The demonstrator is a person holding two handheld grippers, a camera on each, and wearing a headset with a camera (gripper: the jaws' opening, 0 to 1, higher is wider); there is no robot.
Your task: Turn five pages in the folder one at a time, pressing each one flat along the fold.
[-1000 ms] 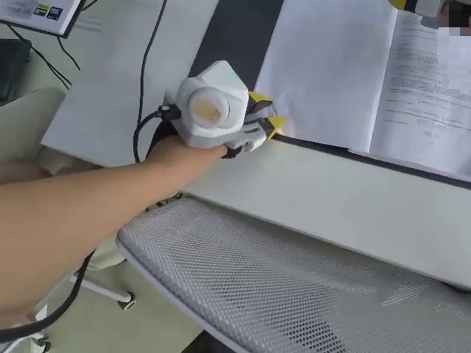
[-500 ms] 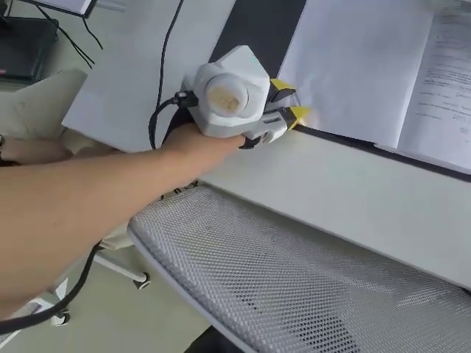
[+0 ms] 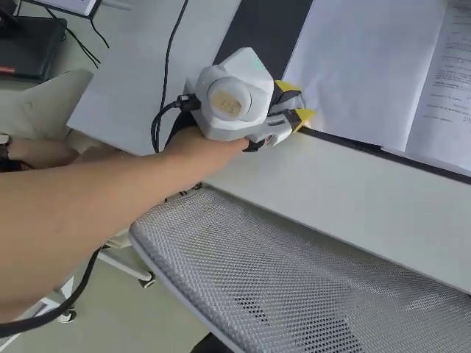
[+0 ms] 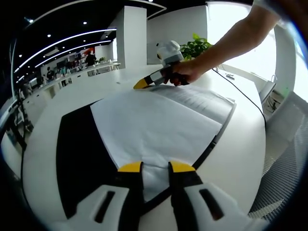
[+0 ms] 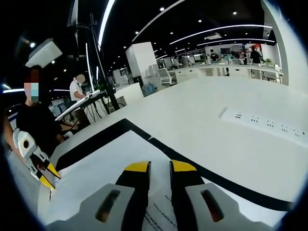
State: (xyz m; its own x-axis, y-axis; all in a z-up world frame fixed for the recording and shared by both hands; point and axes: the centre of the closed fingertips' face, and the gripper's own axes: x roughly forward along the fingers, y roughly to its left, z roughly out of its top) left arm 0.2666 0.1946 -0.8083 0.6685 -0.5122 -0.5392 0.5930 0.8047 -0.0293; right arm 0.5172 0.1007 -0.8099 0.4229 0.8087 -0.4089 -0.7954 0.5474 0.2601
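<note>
A black folder [image 3: 261, 29] lies open on the white table, with a blank white page [image 3: 360, 59] uppermost and a printed page [image 3: 449, 81] to its right. My left gripper [image 3: 294, 103] sits at the blank page's near left corner. In the left gripper view the jaws [image 4: 155, 167] stand close together with that corner of the page [image 4: 154, 130] pinched between them. My right gripper [image 5: 160, 166] is shut, its tips resting over printed paper [image 5: 161, 214] at the folder's far side. It also appears in the left gripper view as the right gripper [image 4: 140, 84], held in a hand.
A mesh chair back [image 3: 294, 279] stands between me and the table edge [image 3: 353, 198]. The left gripper's black cable [image 3: 165, 73] runs across loose white sheets [image 3: 132, 81] left of the folder. A power strip [image 5: 262, 122] lies on the table further off. People sit at a desk [image 5: 38, 120] beyond.
The head camera has shifted, so the picture slid right and up. The left gripper stays at the same page corner, jaws unchanged.
</note>
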